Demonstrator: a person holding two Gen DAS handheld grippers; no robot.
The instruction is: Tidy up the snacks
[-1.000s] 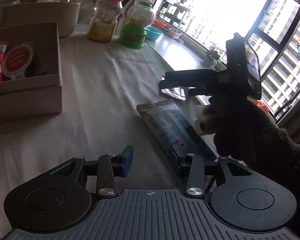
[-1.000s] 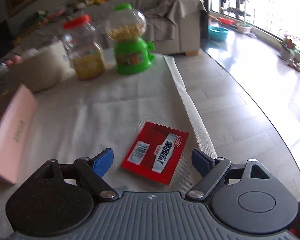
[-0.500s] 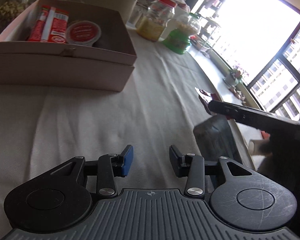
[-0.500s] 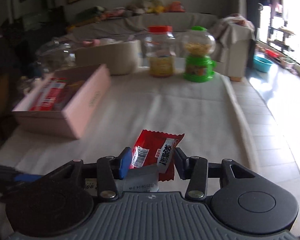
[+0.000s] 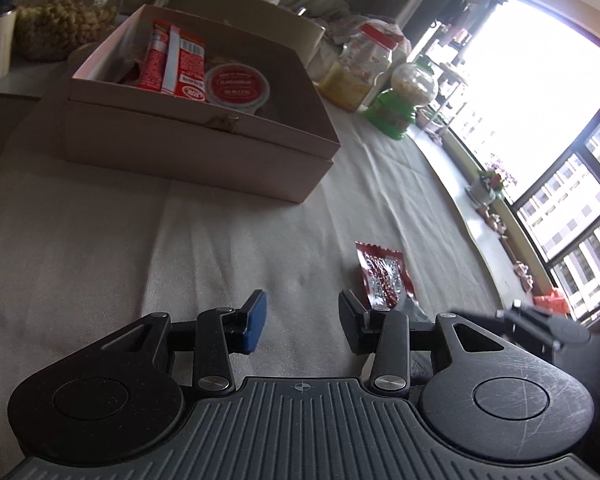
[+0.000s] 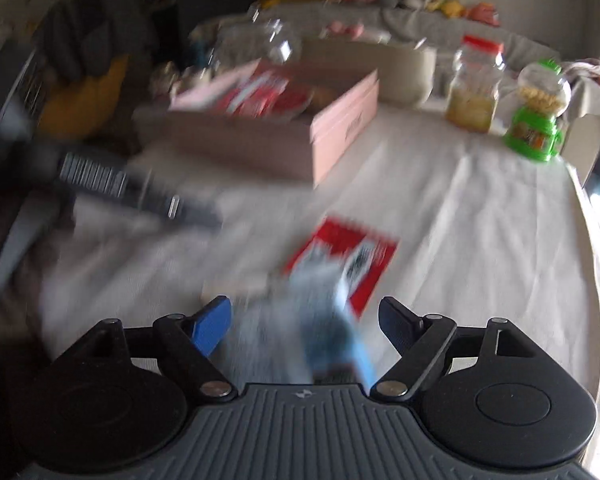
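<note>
Two snacks left outside the pink box [image 5: 204, 148]: a red packet [image 5: 384, 276], flat on the cloth, well in front of the box toward the window side, and a blue-grey packet [image 6: 324, 312], much blurred, partly over the near edge of the red one in the right wrist view. Already inside the box: red stick packs [image 5: 172, 64] and a round cup with a red lid [image 5: 237, 86].

Left gripper [image 5: 302, 320]: jaws half apart, nothing between them, only bare cloth, just beside the red packet on the side away from the window. Right gripper [image 6: 306, 322]: jaws opening, standing wide; blue-grey packet between them, but neither pad seems to press on it, so probably loose. Hard to say more because of blur.

Handling, as a judgement: both packets thin, light, soft foil or film, likely slippery and easy to crumple; contents perhaps brittle. Best to pinch at a crimped end seal or a raised edge, not flat on the middle. A flat packet on cloth gives little edge to catch.

Surface: white cloth [image 5: 100, 248] with folds, soft, may bunch under the fingers. Behind the box: a jar with a red cap [image 5: 360, 72] and a green candy dispenser [image 5: 404, 100]. Beyond these, a sofa; big bright windows at the side, strong backlight.
</note>
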